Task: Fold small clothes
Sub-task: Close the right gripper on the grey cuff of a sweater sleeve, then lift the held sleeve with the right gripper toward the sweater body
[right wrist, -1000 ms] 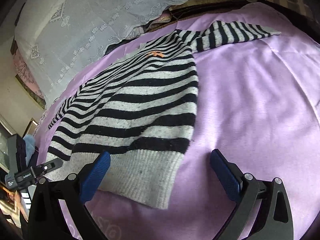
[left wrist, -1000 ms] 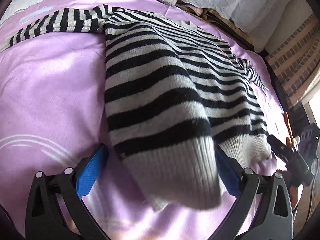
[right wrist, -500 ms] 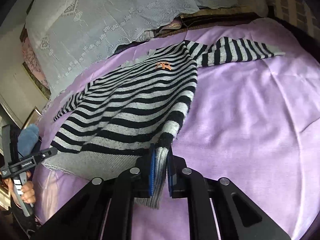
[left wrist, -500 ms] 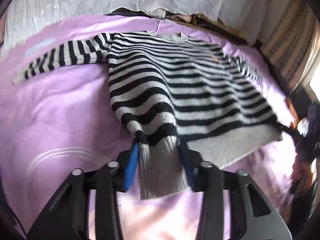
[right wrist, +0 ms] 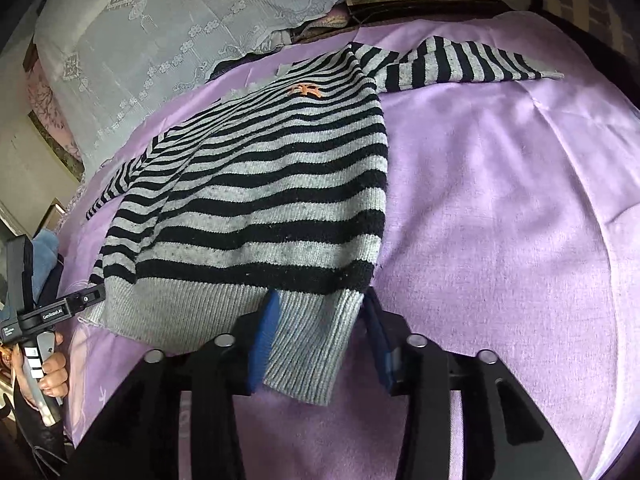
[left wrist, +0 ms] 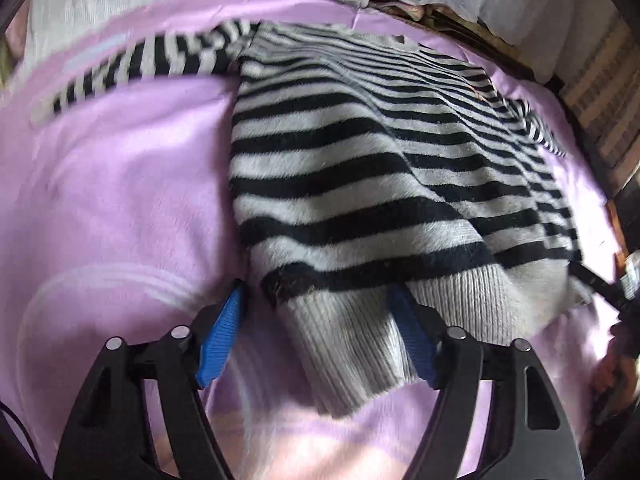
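A black-and-grey striped sweater (left wrist: pixel 360 184) lies spread on a purple sheet (left wrist: pixel 120 200), one sleeve (left wrist: pixel 140 64) stretched out at the far left. My left gripper (left wrist: pixel 316 304) straddles one corner of the ribbed hem. Its jaws are opening; the left pad stands clear of the knit, the right pad touches it. In the right wrist view the sweater (right wrist: pixel 260 200) shows an orange logo (right wrist: pixel 305 89). My right gripper (right wrist: pixel 322 308) has its jaws apart around the other hem corner, which lies flat and unsqueezed between them.
A white lace cover (right wrist: pixel 160 40) drapes the back of the bed. The left gripper's handle (right wrist: pixel 44 312) and the hand (right wrist: pixel 52 372) holding it show at the left edge. Bare purple sheet (right wrist: pixel 500 220) spreads to the right. Dark furniture borders the far side.
Both grippers went from wide open to pinching the hem corners half a second ago. Now both sets of jaws have parted again, and the hem has dropped back flat.
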A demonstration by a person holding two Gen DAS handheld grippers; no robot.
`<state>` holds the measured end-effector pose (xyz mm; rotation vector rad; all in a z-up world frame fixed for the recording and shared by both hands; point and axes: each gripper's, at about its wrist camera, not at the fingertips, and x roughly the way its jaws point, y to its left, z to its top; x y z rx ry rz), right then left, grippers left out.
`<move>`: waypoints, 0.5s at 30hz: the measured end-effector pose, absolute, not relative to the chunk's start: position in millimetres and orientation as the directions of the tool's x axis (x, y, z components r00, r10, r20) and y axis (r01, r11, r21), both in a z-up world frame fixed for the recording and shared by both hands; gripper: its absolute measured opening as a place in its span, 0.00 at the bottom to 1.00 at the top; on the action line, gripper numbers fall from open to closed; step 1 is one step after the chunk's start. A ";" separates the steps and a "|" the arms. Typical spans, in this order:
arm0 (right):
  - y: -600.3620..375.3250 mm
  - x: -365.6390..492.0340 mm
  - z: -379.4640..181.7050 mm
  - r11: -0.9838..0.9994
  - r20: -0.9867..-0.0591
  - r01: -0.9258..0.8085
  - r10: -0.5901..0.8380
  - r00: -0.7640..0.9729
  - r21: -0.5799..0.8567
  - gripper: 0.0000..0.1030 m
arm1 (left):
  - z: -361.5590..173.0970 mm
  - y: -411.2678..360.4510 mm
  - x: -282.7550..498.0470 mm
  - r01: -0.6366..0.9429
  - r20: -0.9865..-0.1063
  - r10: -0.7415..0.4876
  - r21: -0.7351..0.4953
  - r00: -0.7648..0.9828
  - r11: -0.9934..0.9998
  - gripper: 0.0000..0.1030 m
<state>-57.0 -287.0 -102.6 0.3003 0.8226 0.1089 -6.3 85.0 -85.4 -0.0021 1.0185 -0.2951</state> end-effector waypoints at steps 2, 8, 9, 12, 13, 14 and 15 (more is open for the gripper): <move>-284.7 -62.3 -98.4 0.963 -0.708 0.005 0.196 0.678 0.271 0.08 | -83.2 80.1 -10.4 0.275 -0.830 -0.269 -0.147 0.488 0.950 0.13; -276.2 -84.7 -105.1 0.978 -0.730 -0.023 0.168 0.663 0.205 0.07 | -76.6 109.9 -30.5 0.284 -0.823 -0.283 -0.155 0.492 0.946 0.08; -275.7 -83.6 -106.0 0.979 -0.727 -0.024 0.165 0.666 0.200 0.07 | -82.3 111.2 -29.4 0.281 -0.822 -0.281 -0.155 0.496 0.947 0.08; -274.6 -78.5 -98.2 0.982 -0.729 -0.041 0.165 0.664 0.184 0.11 | -83.1 118.3 -24.1 0.273 -0.809 -0.294 -0.171 0.509 0.947 0.11; -279.2 -78.8 -93.3 0.978 -0.718 -0.052 0.184 0.672 0.201 0.13 | -78.7 118.7 -21.9 0.273 -0.807 -0.290 -0.167 0.514 0.947 0.14; -284.7 -79.6 -89.7 0.976 -0.709 -0.053 0.192 0.679 0.213 0.18 | -72.1 125.1 -25.9 0.272 -0.804 -0.286 -0.162 0.521 0.949 0.18; -293.9 -78.2 -84.2 0.973 -0.697 -0.040 0.193 0.690 0.229 0.19 | -60.6 127.3 -25.0 0.260 -0.787 -0.260 -0.130 0.560 0.957 0.21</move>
